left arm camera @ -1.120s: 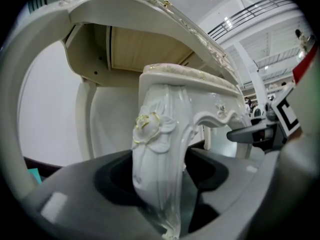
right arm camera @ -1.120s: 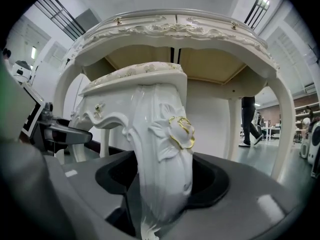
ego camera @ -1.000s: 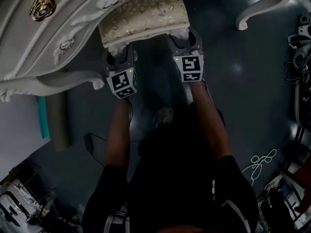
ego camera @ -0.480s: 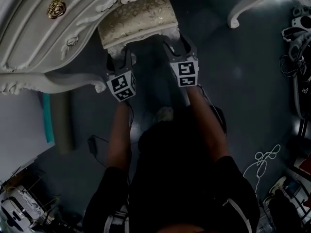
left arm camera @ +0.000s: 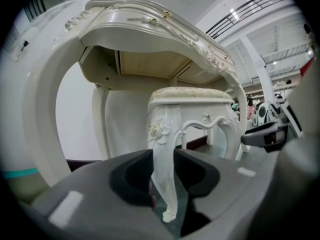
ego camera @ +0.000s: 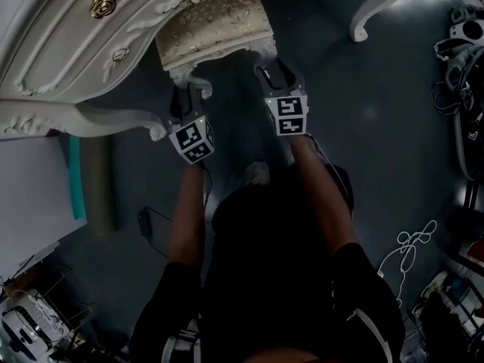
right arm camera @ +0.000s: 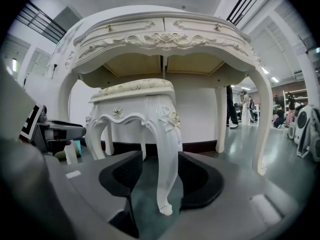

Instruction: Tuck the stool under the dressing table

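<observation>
The cream carved stool [ego camera: 215,27] with a floral cushion stands partly beneath the white dressing table [ego camera: 68,51]. My left gripper [ego camera: 187,91] is at its front left leg. In the left gripper view that leg [left arm camera: 165,174] stands between the jaws, which have just been closing, and both pads touch it. My right gripper [ego camera: 272,70] is at the front right leg. In the right gripper view that leg [right arm camera: 167,174] also stands between jaws that have just been closing, with a gap on its left side. The stool's back legs are hidden in the head view.
Another curved white furniture leg [ego camera: 378,10] stands at the top right. Cables and equipment [ego camera: 461,44] line the right edge. A teal strip [ego camera: 76,180] and a grey roll [ego camera: 98,191] lie left, by the table's leg. People [right arm camera: 232,109] stand far behind.
Both grippers have drawn back a little from the cushion's edge and now sit at the lower part of the stool's front legs. The table has slid slightly in the head view.
</observation>
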`<state>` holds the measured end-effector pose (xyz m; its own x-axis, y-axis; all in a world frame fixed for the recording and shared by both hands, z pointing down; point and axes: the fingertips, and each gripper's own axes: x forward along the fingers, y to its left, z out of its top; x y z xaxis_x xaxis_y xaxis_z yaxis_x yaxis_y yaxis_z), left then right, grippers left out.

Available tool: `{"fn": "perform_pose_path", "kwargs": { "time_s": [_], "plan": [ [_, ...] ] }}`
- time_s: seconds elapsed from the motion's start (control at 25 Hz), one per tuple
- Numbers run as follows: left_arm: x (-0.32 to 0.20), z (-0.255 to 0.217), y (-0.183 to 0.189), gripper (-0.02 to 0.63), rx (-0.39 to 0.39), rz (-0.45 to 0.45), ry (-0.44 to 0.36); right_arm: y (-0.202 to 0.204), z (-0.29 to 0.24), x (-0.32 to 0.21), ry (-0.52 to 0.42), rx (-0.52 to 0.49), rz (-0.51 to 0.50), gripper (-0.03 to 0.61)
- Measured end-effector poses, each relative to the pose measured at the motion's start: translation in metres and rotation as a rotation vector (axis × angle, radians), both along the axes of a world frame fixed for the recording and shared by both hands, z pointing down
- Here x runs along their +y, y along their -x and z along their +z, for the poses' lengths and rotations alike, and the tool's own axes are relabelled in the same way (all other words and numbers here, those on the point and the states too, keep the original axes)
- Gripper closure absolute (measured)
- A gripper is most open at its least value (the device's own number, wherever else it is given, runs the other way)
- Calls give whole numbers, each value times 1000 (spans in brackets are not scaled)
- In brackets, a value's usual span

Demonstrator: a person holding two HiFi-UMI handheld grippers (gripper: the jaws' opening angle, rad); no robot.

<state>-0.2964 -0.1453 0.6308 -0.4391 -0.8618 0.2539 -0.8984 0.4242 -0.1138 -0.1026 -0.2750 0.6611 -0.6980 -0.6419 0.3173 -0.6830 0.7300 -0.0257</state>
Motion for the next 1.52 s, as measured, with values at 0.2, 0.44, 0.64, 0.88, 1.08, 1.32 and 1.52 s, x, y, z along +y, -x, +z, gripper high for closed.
{"fn": "perform_pose_path", "kwargs": {
  "time_s": [0.2,0.44,0.64,0.88,1.08,1.32,1.52],
  "plan": [
    [10,-5,-6,602,1,-12,18,-1,5,18,52,36,-5,437],
    [11,-28,-25,604,52,10,57,-4,-16,28,120,74,2,572],
    [7,-68,-46,606,90,50,118,-3,-52,38,222,76,1,580],
    [15,-132,-65,606,142,51,196,-19,-111,61,330,96,9,580],
    [34,-192,-84,606,184,59,258,-33,-178,80,372,125,7,581],
    [52,-255,-117,606,242,63,309,-66,-253,96,417,139,25,581],
    [76,-317,-152,606,269,86,329,-99,-325,129,451,139,41,581]
  ]
}}
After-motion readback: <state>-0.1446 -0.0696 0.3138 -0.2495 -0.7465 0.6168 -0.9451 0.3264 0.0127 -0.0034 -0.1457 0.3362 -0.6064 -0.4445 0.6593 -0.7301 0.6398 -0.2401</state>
